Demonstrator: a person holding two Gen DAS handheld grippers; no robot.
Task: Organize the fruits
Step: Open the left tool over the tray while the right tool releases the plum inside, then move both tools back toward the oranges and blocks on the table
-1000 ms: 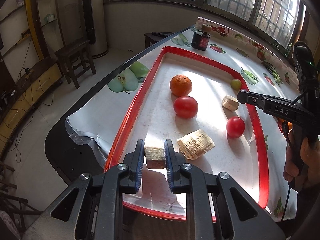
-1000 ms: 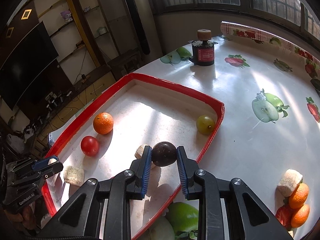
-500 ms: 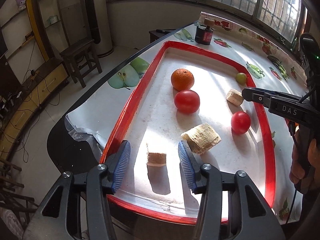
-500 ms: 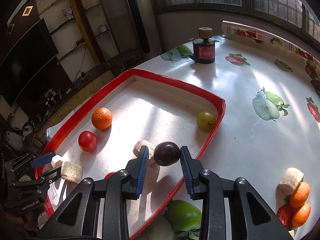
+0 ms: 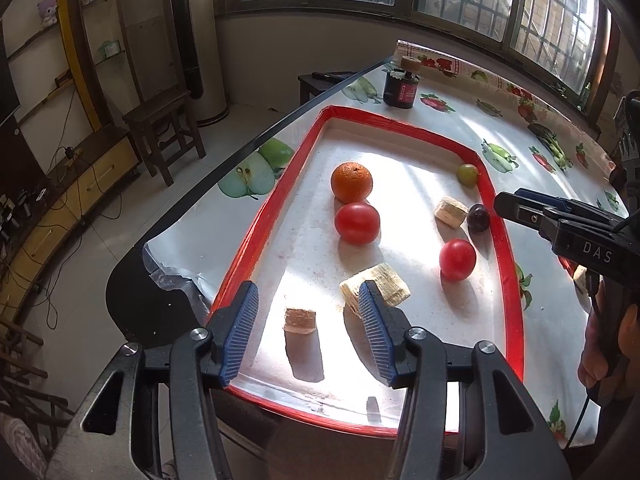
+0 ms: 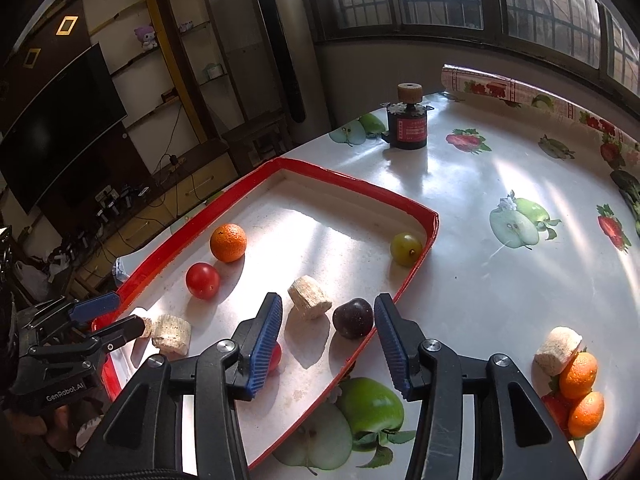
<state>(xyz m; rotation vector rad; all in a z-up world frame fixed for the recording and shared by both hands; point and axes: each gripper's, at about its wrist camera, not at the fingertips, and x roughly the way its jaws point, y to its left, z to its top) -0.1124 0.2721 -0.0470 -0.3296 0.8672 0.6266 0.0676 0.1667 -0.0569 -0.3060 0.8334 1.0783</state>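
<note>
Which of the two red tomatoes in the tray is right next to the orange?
The round red tomato close beside the round orange, near the tray's long red edge. The other red tomato sits apart, nearer the dark plum.

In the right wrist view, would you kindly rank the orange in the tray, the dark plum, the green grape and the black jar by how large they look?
1. black jar, though it stands farthest away
2. dark plum and orange: alike, and the plum is nearer, so unranked
3. green grape
</note>
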